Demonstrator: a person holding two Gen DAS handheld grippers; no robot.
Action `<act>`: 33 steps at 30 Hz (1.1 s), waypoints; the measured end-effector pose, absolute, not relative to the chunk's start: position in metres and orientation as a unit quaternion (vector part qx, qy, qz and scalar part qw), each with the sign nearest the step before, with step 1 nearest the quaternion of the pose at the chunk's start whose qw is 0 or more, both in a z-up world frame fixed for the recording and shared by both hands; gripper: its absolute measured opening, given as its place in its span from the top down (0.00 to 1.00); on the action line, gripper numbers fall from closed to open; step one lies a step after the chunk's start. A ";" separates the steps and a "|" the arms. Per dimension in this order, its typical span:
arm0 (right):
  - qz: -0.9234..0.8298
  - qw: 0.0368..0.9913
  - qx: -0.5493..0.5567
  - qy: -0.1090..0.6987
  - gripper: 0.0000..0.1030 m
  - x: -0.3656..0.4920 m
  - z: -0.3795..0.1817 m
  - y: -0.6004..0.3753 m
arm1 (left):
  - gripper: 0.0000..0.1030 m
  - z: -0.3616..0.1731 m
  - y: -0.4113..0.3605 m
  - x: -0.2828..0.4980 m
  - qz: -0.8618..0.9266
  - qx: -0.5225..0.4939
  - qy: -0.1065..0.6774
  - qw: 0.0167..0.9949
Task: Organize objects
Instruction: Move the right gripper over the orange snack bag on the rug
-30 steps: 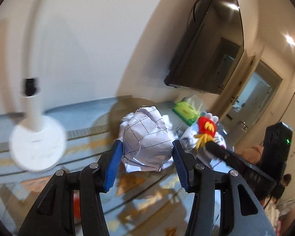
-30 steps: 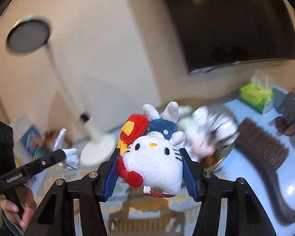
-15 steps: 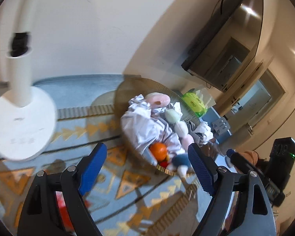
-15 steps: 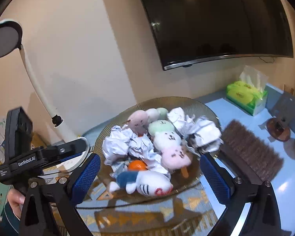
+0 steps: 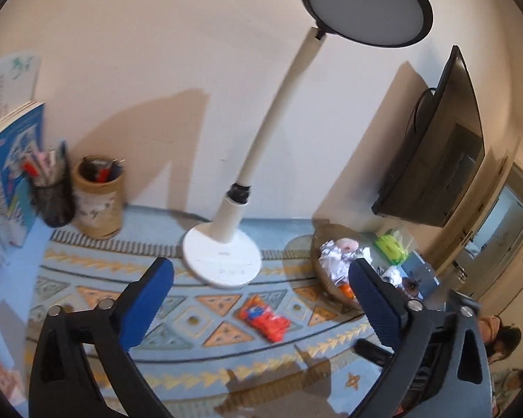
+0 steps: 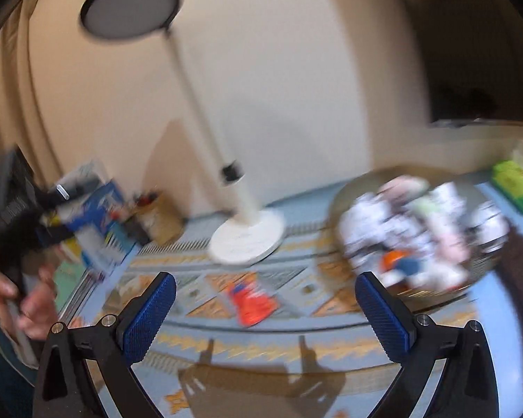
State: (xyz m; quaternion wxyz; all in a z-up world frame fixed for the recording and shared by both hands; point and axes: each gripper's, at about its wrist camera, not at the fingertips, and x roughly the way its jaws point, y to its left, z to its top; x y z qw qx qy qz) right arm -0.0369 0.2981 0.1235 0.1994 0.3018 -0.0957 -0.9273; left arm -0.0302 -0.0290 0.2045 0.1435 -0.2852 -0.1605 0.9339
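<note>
My left gripper [image 5: 258, 291] is opening, nothing between its jaws; the right gripper [image 6: 265, 308] stands spread and empty. The bowl [image 6: 352, 191] of toys sits right of the lamp base [image 5: 223, 261]. Only the right view shows my left hand [image 6: 35, 299]; only the left shows pen cups [image 5: 97, 198] sharply.

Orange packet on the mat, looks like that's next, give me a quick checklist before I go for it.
1. Left gripper empty, jaws opening: ok.
2. Right gripper open and empty: ok.
3. Orange packet lies loose on the mat, nothing on it: ok.
4. Packet apart from the lamp base: ok.
5. Room left in the bowl, already piled high: cannot tell.
6. Right wrist view sharp enough to aim: not ok.
</note>
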 end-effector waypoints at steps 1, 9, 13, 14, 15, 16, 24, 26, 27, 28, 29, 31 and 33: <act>-0.920 0.209 0.318 -0.092 0.00 -0.041 0.115 0.282 | 0.01 0.198 -0.033 -0.026 0.934 -0.289 -0.158 0.138; -0.925 0.183 0.333 -0.020 0.00 -0.055 0.048 0.235 | 0.02 0.066 -0.035 -0.043 0.925 -0.360 -0.118 0.045; -0.907 0.181 0.379 -0.042 0.00 -0.071 0.022 0.241 | 0.02 0.034 -0.020 -0.054 0.923 -0.369 -0.094 0.050; -0.906 0.175 0.383 -0.041 0.00 -0.073 0.020 0.242 | 0.02 0.031 -0.017 -0.055 0.921 -0.377 -0.083 0.047; -0.906 0.173 0.384 -0.042 0.00 -0.074 0.019 0.244 | 0.01 0.033 -0.014 -0.054 0.922 -0.377 -0.073 0.051; -0.904 0.173 0.388 -0.045 0.00 -0.076 0.017 0.246 | 0.01 0.037 -0.012 -0.050 0.926 -0.365 -0.072 0.055; -0.901 0.147 0.409 0.005 0.00 -0.080 0.007 0.229 | 0.01 0.034 -0.016 -0.053 0.918 -0.384 -0.085 0.054; -0.901 0.146 0.409 0.018 0.00 -0.079 0.006 0.226 | 0.01 0.035 -0.014 -0.052 0.920 -0.381 -0.078 0.052; -0.901 0.146 0.409 0.021 0.00 -0.079 0.006 0.225 | 0.01 0.035 -0.012 -0.051 0.921 -0.379 -0.073 0.051; -0.901 0.145 0.409 0.024 0.00 -0.079 0.005 0.225 | 0.01 0.035 -0.011 -0.050 0.922 -0.378 -0.068 0.051; -0.901 0.144 0.409 0.024 0.00 -0.080 0.005 0.224 | 0.01 0.035 -0.010 -0.049 0.923 -0.376 -0.063 0.051; -0.900 0.143 0.411 0.023 0.00 -0.080 0.005 0.226 | 0.01 0.038 -0.007 -0.046 0.927 -0.368 -0.055 0.053; -0.900 0.140 0.412 0.022 0.00 -0.081 0.004 0.226 | 0.01 0.039 -0.006 -0.044 0.929 -0.363 -0.052 0.053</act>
